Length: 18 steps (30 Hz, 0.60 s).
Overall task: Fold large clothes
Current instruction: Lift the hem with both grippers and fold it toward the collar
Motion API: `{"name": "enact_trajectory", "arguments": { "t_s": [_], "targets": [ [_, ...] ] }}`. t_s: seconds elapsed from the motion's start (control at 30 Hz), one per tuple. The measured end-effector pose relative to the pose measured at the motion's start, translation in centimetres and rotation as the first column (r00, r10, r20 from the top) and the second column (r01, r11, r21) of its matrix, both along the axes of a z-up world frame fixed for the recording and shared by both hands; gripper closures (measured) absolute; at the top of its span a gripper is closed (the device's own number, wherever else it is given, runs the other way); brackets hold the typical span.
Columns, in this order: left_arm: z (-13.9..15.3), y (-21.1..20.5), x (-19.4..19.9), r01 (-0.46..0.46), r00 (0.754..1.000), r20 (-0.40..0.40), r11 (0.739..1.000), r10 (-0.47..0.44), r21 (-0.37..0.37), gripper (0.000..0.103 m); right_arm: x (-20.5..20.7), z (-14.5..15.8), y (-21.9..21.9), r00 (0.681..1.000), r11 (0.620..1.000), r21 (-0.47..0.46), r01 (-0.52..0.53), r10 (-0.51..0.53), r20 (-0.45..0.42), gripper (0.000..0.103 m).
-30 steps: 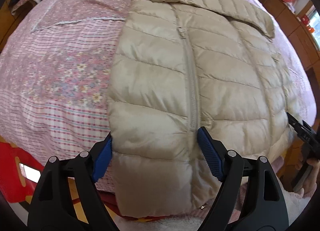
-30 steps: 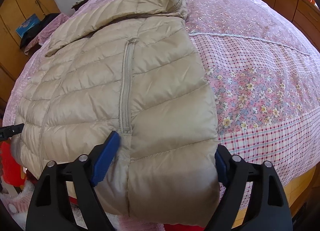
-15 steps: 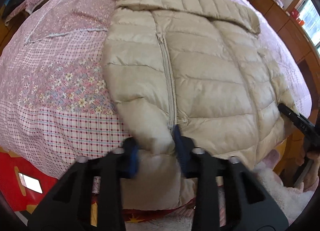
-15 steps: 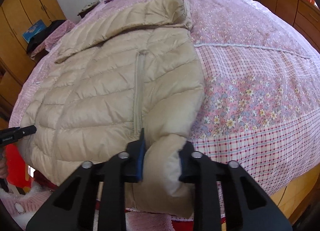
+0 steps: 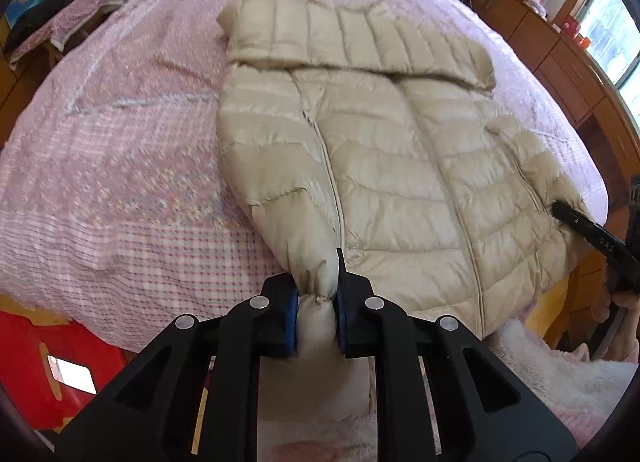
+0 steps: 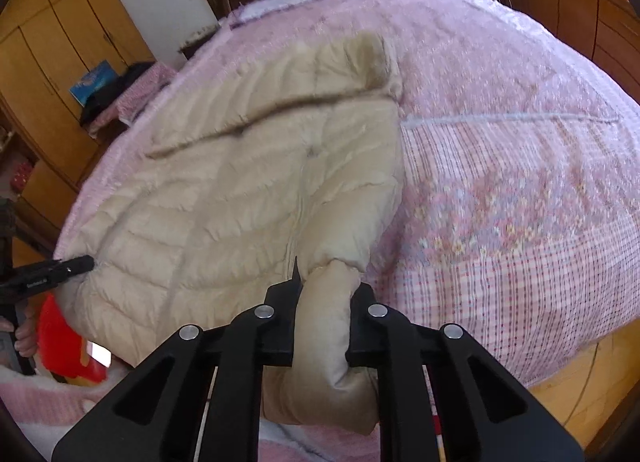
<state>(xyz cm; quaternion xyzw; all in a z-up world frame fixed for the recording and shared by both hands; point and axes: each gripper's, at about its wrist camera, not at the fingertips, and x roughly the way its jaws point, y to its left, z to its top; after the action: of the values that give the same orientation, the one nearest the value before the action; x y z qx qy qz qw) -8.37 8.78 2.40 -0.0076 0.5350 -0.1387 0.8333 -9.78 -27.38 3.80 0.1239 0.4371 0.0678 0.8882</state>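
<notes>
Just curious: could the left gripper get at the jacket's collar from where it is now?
Probably not yet: the left gripper is shut on the puffer jacket's hem, and the collar lies at the far end.

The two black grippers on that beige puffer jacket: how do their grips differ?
The left gripper pinches the puffer jacket into a thin neck by the pocket zipper at one hem corner; the right gripper clasps a fatter roll at the opposite corner. Both have just closed on the hem, over the pink bedspread.
</notes>
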Motion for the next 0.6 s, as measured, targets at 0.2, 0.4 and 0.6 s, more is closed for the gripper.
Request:
{"name": "enact_trajectory", "arguments": {
  "t_s": [0.2,0.4,0.6],
  "targets": [
    [2.4,-0.2,2.4,0.013,0.998,0.067,0.999,-0.01,-0.032,0.091,2.2,3.3,0.5,0.991,0.999,-0.002,-0.038,0.038,0.128,0.089],
    [6.0,-0.3,4.8,-0.003,0.979,0.201,1.0,0.008,-0.023,0.091,5.5,5.9,0.0,0.972,1.0,-0.026,-0.009,0.015,0.235,0.089],
    [7.2,-0.8,10.3,-0.062,0.956,0.29,0.997,0.049,0.036,0.091,11.2,6.3,-1.1,0.962,0.998,-0.04,0.058,-0.045,0.27,0.089]
  ]
}}
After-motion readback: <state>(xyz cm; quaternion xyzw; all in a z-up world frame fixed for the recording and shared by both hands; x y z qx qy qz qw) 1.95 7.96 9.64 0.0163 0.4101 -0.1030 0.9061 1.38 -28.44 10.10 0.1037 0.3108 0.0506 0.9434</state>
